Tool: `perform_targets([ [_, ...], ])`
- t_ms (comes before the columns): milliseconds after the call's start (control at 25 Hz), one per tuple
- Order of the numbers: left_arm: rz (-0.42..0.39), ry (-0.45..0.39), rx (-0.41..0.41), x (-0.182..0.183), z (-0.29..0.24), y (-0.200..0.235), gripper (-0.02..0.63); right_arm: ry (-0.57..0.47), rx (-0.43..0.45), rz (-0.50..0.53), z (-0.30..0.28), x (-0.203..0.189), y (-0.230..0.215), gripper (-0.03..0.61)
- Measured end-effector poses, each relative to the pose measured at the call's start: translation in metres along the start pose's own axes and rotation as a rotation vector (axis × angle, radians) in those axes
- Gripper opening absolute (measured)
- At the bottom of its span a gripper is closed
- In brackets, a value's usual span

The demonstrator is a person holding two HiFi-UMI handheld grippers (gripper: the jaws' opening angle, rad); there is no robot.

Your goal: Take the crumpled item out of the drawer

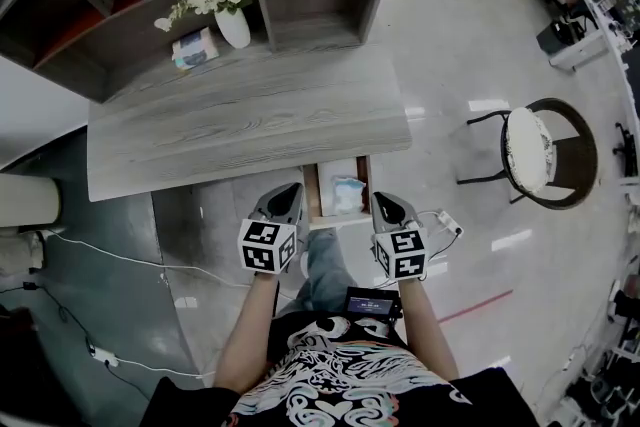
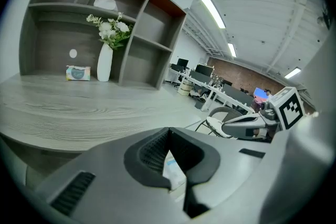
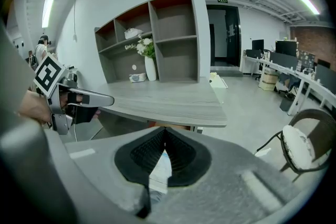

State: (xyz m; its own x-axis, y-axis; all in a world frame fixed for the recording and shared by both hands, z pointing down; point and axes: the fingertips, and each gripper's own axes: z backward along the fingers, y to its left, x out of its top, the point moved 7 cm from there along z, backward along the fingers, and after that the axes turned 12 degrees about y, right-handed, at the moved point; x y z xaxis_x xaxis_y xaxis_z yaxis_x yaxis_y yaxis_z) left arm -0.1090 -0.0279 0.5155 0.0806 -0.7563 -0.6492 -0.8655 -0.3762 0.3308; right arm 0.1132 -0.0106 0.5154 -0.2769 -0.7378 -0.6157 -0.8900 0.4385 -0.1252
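Drawer (image 1: 312, 192) sits between left gripper (image 1: 289, 191) and right gripper (image 1: 384, 203). Crumpled item (image 1: 348, 196) in it, seemingly nearer the right one. Desk (image 1: 250, 120) ahead of both tips, vase (image 1: 233, 25) on its far side. Chair (image 1: 530, 150) well right of right gripper.

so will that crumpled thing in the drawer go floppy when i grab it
Probably floppy: the crumpled item looks soft and wrinkled, so it should sag and deform in a grip. Likely light too, since it looks thin. It lies loose in the open drawer, so a push would likely slide it, not roll it.
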Motion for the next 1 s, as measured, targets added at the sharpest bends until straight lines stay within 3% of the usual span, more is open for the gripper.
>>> perform_targets([
  [560, 0.002, 0.132, -0.01, -0.033, -0.043, 0.013, 0.0, 0.129, 0.054, 0.039, -0.049, -0.018, -0.01, 0.005],
  [1000, -0.042, 0.252, -0.011, -0.053, -0.075, 0.021, 0.0, 0.216, 0.093, 0.081, -0.08, -0.029, -0.006, 0.005],
])
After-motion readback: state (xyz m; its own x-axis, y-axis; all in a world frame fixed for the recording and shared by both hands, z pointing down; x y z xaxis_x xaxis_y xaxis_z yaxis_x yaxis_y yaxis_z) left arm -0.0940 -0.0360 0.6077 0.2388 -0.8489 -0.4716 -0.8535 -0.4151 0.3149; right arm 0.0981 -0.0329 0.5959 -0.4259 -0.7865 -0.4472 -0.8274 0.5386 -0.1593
